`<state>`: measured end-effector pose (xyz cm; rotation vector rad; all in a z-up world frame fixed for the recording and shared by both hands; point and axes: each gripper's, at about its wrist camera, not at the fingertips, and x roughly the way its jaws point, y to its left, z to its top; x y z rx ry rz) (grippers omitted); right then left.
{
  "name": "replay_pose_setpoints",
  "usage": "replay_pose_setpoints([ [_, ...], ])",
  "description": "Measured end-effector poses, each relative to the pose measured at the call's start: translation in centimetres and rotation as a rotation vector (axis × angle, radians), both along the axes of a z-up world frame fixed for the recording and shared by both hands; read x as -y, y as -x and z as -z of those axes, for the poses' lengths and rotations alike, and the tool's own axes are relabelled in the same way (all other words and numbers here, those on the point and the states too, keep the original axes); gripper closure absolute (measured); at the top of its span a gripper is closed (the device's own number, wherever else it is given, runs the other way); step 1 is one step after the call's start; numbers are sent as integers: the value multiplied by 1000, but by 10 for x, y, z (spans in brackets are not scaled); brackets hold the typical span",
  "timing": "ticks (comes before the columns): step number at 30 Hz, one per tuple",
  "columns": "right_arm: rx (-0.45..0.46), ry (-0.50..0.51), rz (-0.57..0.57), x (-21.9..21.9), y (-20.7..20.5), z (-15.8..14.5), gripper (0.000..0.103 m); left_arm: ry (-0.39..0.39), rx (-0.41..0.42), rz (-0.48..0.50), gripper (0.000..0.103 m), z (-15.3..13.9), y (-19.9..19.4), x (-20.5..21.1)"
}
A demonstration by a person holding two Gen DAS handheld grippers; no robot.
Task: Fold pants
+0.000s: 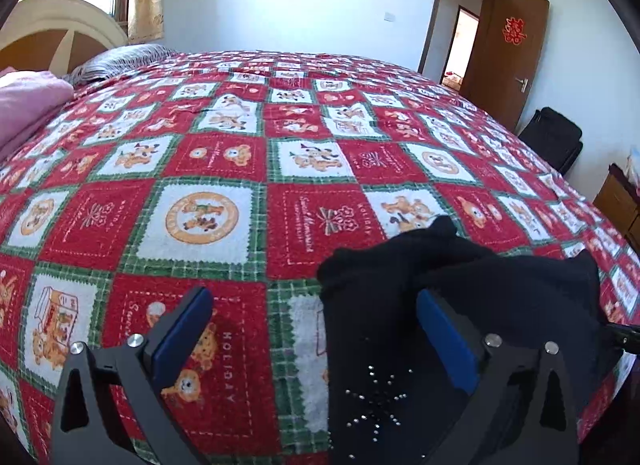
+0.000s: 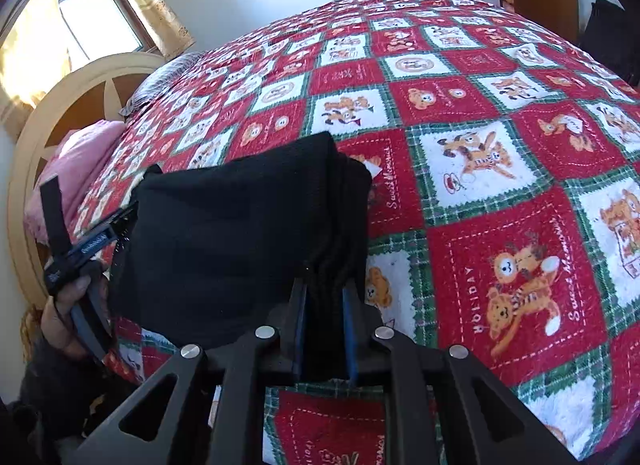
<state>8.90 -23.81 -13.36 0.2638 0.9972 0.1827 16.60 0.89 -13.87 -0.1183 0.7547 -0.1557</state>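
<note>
The black pants (image 2: 240, 241) lie folded into a thick bundle on the red checked bedspread (image 2: 500, 169). My right gripper (image 2: 325, 297) is shut on the bundle's stacked right edge. In the left wrist view the pants (image 1: 400, 337) show a rhinestone pattern and bunch up at the lower right. My left gripper (image 1: 316, 321) is open, its right finger (image 1: 444, 333) against the cloth and its left finger (image 1: 184, 329) over the bare bedspread (image 1: 224, 169). The left gripper also shows in the right wrist view (image 2: 120, 221), at the bundle's left side.
A pink pillow (image 1: 28, 105) and a striped pillow (image 1: 120, 59) lie by the cream headboard (image 1: 60, 25). A black bag (image 1: 554, 137) stands near the open brown door (image 1: 508, 57). A wooden cabinet (image 1: 618, 201) stands right of the bed.
</note>
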Motion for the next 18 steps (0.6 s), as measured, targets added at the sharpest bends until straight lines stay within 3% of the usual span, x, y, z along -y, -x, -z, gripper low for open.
replay_pose_setpoints([
  [1,16,42,25,0,1,-7,68,-4,9,-3,0,-3,2,0],
  [4,159,139,68,-8,8,-38,55,-15,44,-9,0,-16,9,2],
  [7,246,38,7,-19,0,-58,53,-37,80,27,0,-27,12,14],
  [11,179,-123,-49,-29,-40,-41,53,-124,71,55,0,-21,-3,30],
  [15,61,-81,30,-17,-68,-1,53,-76,12,40,0,-10,-18,22],
  [18,85,-54,3,-20,-56,-7,53,-58,20,31,0,-15,-10,19],
])
